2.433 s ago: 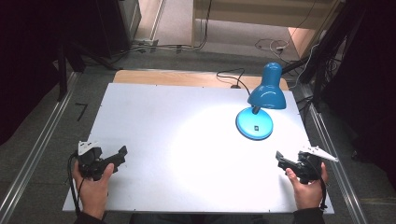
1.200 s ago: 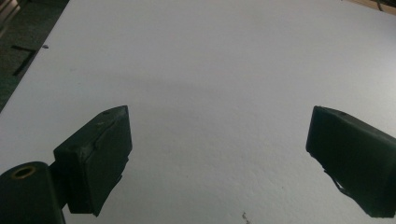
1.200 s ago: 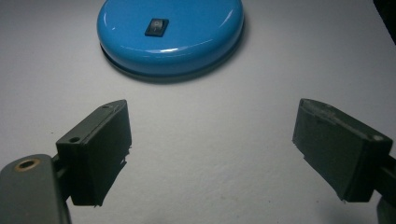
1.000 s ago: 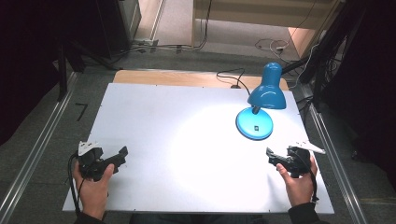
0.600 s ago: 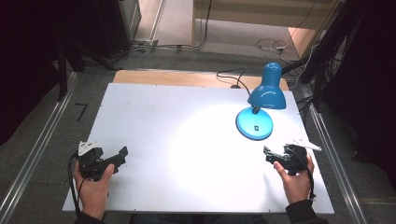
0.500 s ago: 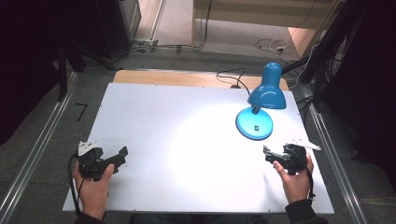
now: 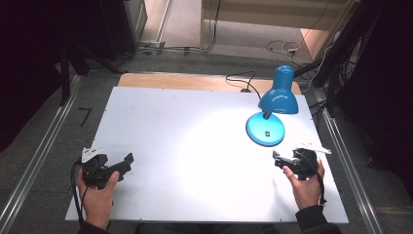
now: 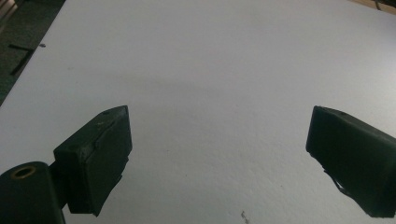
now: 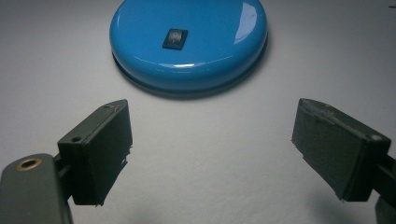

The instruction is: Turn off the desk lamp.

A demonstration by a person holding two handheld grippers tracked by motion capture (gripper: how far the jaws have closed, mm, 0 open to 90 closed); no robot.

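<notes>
Nothing's been grabbed so far. Right hand-held gripper (image 9: 210, 154) is spread wide, aimed at the lamp (image 9: 189, 42) base switch (image 9: 175, 38). Left hand-held gripper (image 8: 219, 158) is released too, over bare bench (image 7: 185, 146). Pretty much everything's left, I'd guess.

lamp (image 7: 270, 109) on table (image 7: 160, 122), far right

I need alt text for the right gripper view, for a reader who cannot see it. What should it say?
The round blue lamp base, with a small black switch on top, sits on a white table just ahead of the right gripper. Its two black jaws stand wide apart and hold nothing.
</notes>
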